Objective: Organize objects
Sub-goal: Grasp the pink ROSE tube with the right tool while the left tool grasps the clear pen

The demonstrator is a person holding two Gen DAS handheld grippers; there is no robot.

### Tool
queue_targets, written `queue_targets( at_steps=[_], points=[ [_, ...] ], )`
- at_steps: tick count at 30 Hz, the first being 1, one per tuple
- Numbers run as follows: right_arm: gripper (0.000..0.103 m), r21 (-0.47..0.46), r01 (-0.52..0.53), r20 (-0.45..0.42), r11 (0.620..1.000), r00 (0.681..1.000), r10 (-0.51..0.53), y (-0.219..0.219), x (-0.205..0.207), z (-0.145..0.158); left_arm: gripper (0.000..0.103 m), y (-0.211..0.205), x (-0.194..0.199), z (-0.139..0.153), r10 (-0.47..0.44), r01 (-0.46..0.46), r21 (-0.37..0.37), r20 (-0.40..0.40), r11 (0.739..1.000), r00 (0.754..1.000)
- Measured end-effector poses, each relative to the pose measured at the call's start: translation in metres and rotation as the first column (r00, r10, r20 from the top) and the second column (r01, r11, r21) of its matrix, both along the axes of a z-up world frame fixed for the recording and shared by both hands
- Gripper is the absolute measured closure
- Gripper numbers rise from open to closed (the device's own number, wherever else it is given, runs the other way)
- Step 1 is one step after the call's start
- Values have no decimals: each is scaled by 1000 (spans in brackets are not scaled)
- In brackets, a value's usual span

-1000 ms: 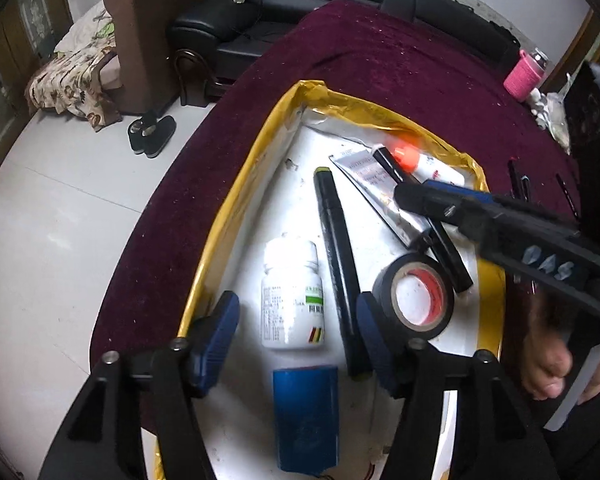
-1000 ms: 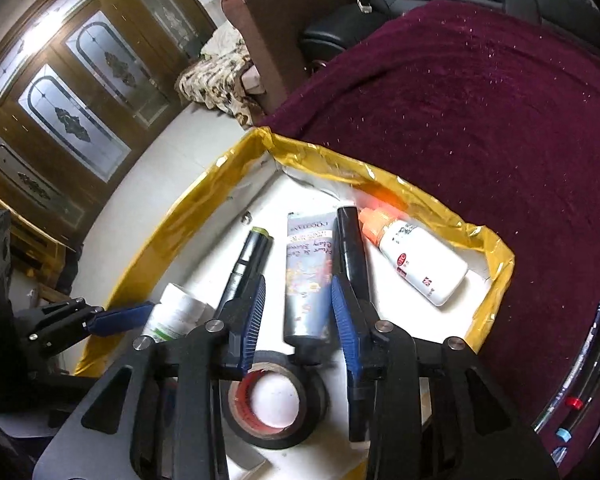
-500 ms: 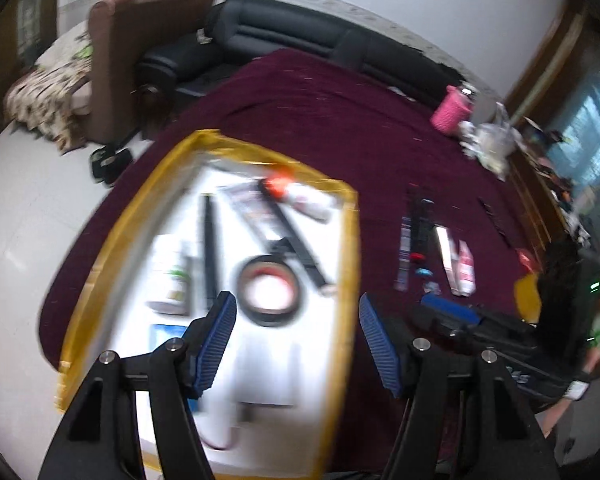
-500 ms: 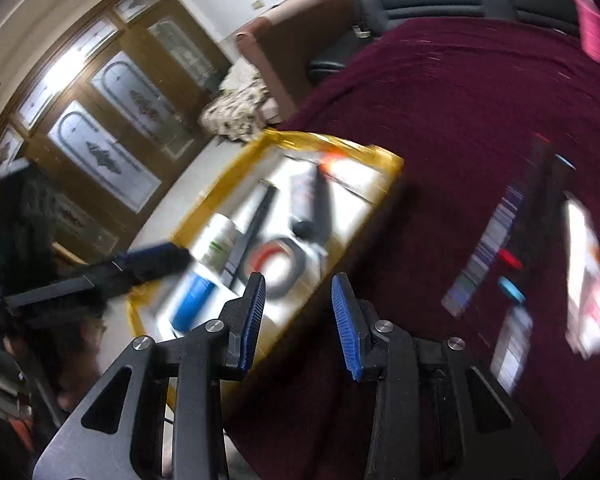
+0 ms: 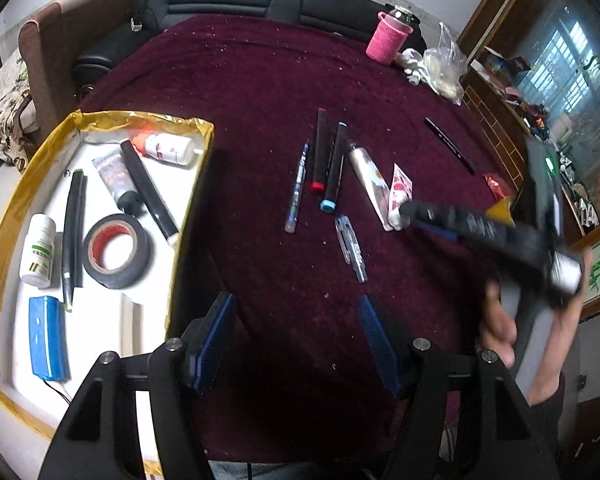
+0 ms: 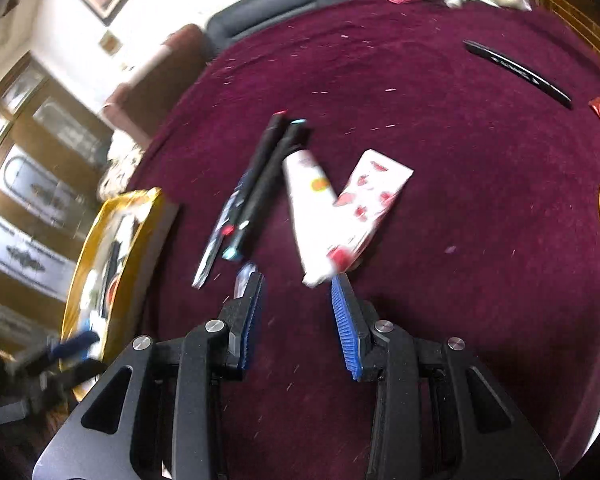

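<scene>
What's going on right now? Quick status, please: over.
Left gripper and right gripper both open, empty, over the maroon cloth. Gold-rimmed tray partly filled. Markers, pen, white tube left outside. Nothing blocking.

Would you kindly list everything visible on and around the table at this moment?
tray: 1, gold-rimmed white, table's left edge
tape roll: 1, black, in tray
pill bottle: 1, white, in tray
glue bottle: 1, white, orange cap, tray's far end
blue box: 1, tray's near end
markers: 2, black, red and blue ends, on cloth
tubes: 2, white, beside markers
pen: 1, blue, left of markers
tablecloth: 1, maroon
cup sleeve: 1, pink, far edge
left gripper: open, empty
right gripper: open, empty
hand: 1, holding right gripper
</scene>
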State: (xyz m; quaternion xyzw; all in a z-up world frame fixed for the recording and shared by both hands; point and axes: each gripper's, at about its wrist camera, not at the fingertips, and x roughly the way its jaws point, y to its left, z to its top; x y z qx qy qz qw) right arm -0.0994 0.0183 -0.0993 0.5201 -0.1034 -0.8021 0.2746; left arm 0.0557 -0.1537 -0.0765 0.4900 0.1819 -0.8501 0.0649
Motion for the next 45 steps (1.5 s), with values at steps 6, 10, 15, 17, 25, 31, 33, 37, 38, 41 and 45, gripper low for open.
queue_targets(
  at_steps=[6,10,15,17,25,31,33,37,38,41,45],
  points=[
    [64,80,62,30,995,997,-64,-13,-35,-13,39,4,-1,-5,12,-12,-10,29,1000,1000],
    [64,119,37,-10,992,999,-36,-18,-36,-13,39,12,-10,-11,-2,2,-10,48,1000,999],
    [71,103,-4,-1,995,1000,4,-4,-27,-14,39,27,-30,-21,-49,51,-16,68,999,996],
    [71,103,-28,2,994,1000,28,4,-17,-15,39,31,-40,-26,-64,65,-14,77,998,995],
    [70,105,-78,-24,991,996,81,28,21,-17,41,42,-78,-48,-50,52,-15,112,999,992],
    [70,69,-62,-40,996,997,64,36,19,-13,67,47,-100,-60,-26,38,-96,124,995,992],
    [67,68,-62,-48,996,997,66,34,18,-11,90,50,-100,-59,-23,43,-158,125,987,992],
    [64,122,-74,-68,990,994,83,21,22,-12,90,44,-84,-57,-51,67,-116,130,991,990],
    [64,138,-80,-74,987,993,91,18,24,-12,90,41,-78,-57,-55,68,-91,130,994,990],
    [64,205,-79,-97,976,990,100,9,31,-14,90,24,-58,-54,-40,38,18,101,999,994],
    [71,215,-52,-105,975,992,76,11,34,-14,90,13,-41,-53,-5,-1,62,94,998,996]
  ],
)
